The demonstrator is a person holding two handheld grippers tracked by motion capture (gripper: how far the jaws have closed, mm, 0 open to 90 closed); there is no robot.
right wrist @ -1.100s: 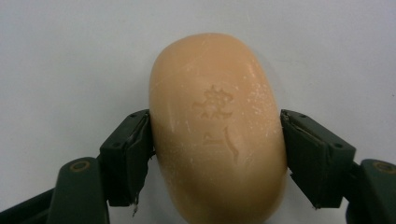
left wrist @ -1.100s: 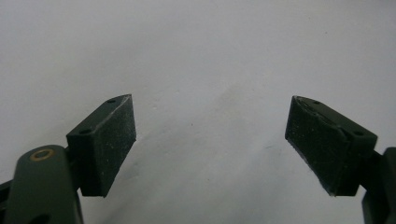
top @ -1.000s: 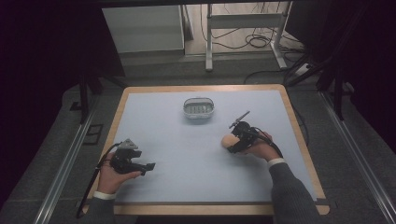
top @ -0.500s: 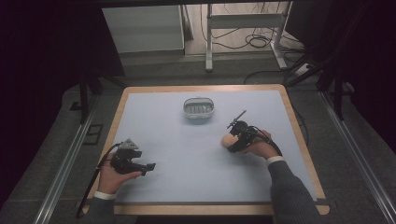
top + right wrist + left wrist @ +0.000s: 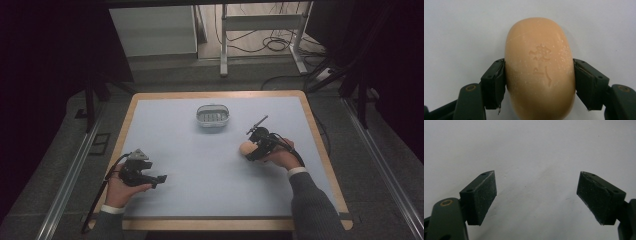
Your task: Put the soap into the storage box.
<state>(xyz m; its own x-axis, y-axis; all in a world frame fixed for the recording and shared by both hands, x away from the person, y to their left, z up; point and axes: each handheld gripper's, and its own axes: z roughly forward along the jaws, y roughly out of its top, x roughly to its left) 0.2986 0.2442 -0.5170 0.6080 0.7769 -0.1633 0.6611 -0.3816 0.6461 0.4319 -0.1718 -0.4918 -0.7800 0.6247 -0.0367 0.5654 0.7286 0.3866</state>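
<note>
Right gripper (image 5: 539,82) clamped on soap bar (image 5: 540,67) near tabletop (image 5: 200,165) right edge; left gripper (image 5: 536,197) wide, empty; slick curved sides likely to squirt free.

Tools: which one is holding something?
The right tool. Its jaws press both sides of the orange soap. The left tool is open, with bare table between its jaws.

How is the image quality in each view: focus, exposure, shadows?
High view: table evenly lit, surroundings nearly black, both grippers small. Left gripper view: soft and grainy, open pads over bare surface, faint shadows. Right gripper view: soap bar sharp enough to show its embossed mark, no glare, corners slightly dimmer.
</note>
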